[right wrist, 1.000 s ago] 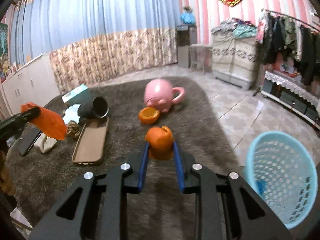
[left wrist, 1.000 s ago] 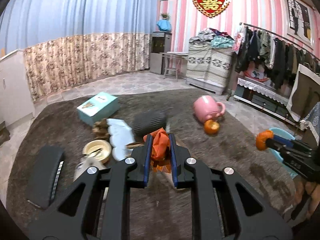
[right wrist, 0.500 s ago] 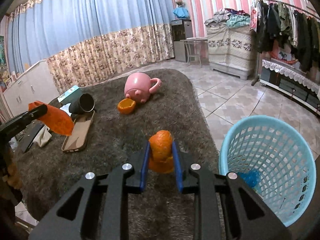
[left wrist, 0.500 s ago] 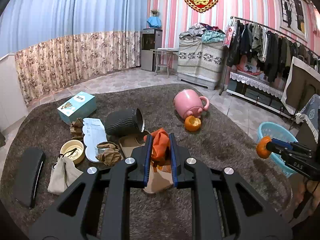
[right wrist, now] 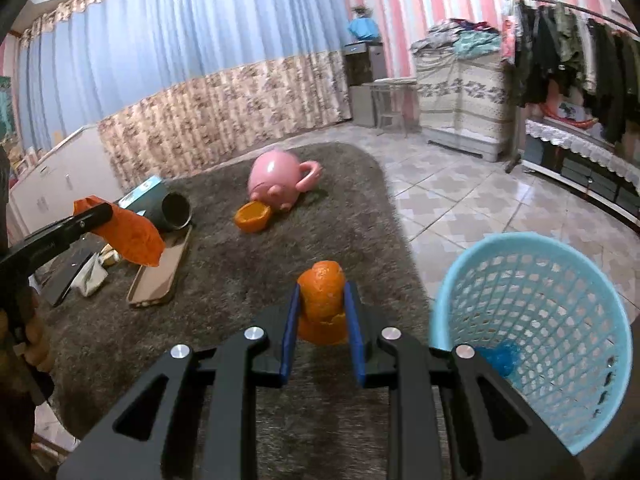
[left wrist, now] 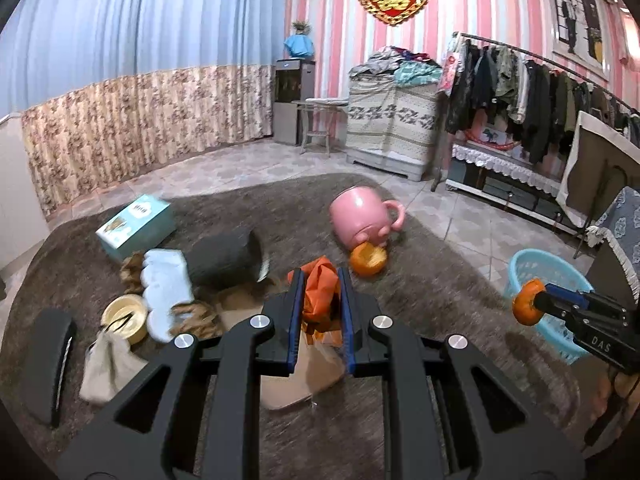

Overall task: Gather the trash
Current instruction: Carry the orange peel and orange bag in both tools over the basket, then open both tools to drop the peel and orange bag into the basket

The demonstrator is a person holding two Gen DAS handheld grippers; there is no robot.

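Both hands are drifting toward the basket, now nearer. The left hand-held gripper is clamping an orange wrapper; the right hand-held gripper is pinching orange peel, angled down beside the rim. Only the right view is showing blue trash inside.

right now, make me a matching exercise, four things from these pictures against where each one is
Things:
1. orange peel
2. orange wrapper
3. pink mug
4. blue scrap

Places:
A. inside the blue basket
B. lying on its side on the carpet
C. clamped in the left hand-held gripper
D. clamped in the right hand-held gripper

Pairs: 1-D, 2-C, 3-B, 4-A
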